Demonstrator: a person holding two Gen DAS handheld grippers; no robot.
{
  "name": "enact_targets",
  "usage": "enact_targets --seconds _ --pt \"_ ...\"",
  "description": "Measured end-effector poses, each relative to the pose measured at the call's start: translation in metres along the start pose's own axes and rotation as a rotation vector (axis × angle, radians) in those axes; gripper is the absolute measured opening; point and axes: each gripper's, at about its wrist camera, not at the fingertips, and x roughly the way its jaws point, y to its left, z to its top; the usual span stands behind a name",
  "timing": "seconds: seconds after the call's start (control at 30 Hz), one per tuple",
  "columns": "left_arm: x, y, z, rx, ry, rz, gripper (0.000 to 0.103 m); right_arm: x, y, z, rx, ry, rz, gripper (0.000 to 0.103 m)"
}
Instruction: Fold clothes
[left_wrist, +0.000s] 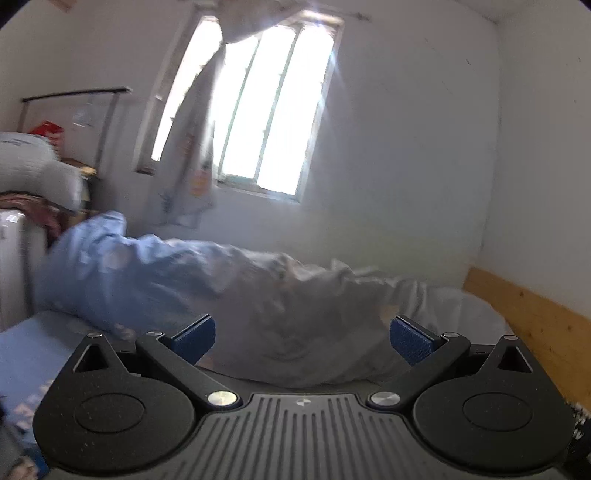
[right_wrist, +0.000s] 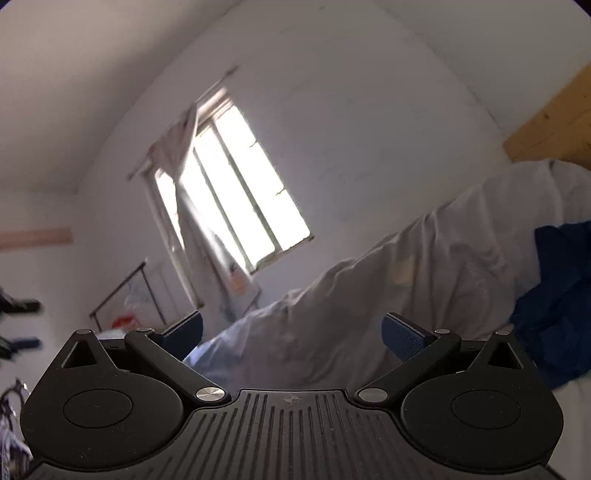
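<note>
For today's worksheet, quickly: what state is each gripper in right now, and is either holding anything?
Left gripper: jaws open, holding nothing.
Right gripper: jaws open wide, holding nothing.

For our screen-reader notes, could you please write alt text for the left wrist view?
The left claw stands open and empty above a blurred heap of pale blue and grey bedding. Behind it, a bright barred window with a curtain pulled aside.
</note>
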Motion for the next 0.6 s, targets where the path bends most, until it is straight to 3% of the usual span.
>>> enact_targets --seconds 0.07,0.2,0.37,0.47,0.6 --pt "0.025 -0.008 -0.013 0.023 0.026 -0.008 0.103 0.002 -0.016 -0.004 0.021 0.008 -0.015 0.103" --pt "0.078 -0.017 -0.042 0.078 0.109 -0.021 0.103 0.016 -0.040 -0.020 0.038 0.076 -0.126 0.103" --pt "0.156 -0.048 -0.099 0.253 0.243 -0.036 0.103 0.023 -0.069 -0.040 0.118 0.131 -0.246 0.103" --pt "0.209 -0.079 -0.145 0.396 0.348 -0.057 0.096 0.024 -0.079 -0.049 0.161 0.132 -0.266 0.103" --pt "0.265 -0.125 -0.207 0.601 0.452 -0.093 0.069 0.027 -0.090 -0.062 0.198 0.149 -0.282 0.103"
